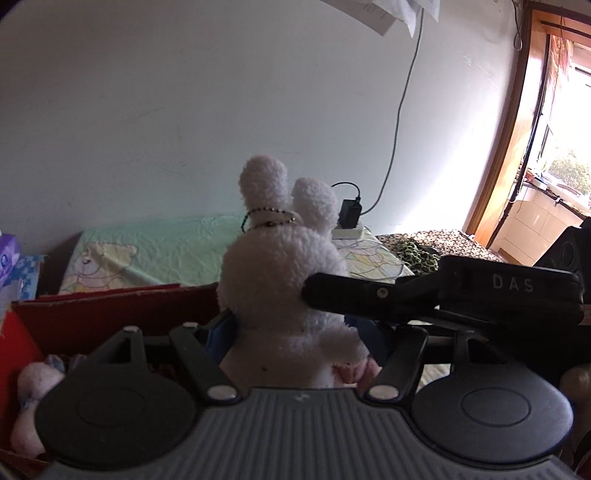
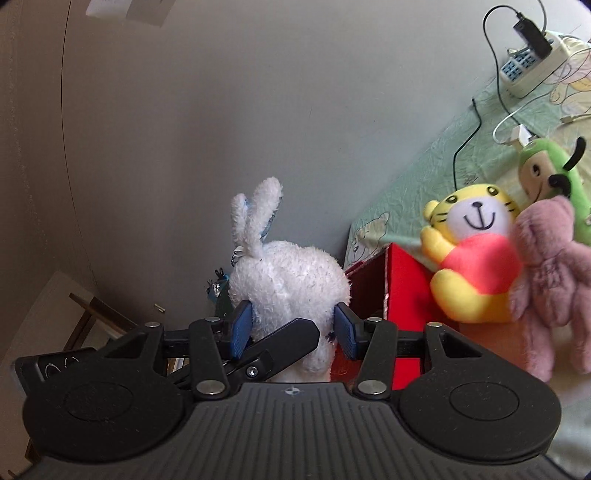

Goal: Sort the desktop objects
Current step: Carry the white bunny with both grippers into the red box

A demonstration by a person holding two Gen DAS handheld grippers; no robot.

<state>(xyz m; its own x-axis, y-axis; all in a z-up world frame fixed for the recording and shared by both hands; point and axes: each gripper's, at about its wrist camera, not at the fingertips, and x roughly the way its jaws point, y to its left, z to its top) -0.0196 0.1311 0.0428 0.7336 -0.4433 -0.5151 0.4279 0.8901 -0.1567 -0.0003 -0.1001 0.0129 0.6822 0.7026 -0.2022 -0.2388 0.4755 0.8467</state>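
Nearest the left wrist camera is the ribbed grey-black body of the left gripper [image 1: 291, 332], whose blue-padded fingers hold the lower body of a fluffy white plush rabbit with upright ears [image 1: 284, 273]; only one blue pad [image 1: 218, 332] shows, the other being hidden behind the toy. A dark beaded chain [image 1: 267, 218] loops round the base of the rabbit's ears. A black finger of the right gripper [image 1: 369, 295] reaches in from the right and touches the rabbit's side; its housing bears the white letters "DAS".

In the right wrist view the right gripper [image 2: 291, 332] is closed round the same white rabbit [image 2: 291, 280], a blue pad [image 2: 240, 328] pressing each flank. The rabbit is held in the air above and just beside an open red cardboard box [image 2: 402, 280]. Against the box lean a yellow plush tiger in a red shirt [image 2: 476, 254], a pink furry plush bear [image 2: 550, 280] and a green plush toy [image 2: 546, 173]. Behind lies a pale green cartoon-printed cloth [image 2: 417, 177] carrying a white power strip [image 2: 532, 66] with a black charger [image 2: 532, 33].
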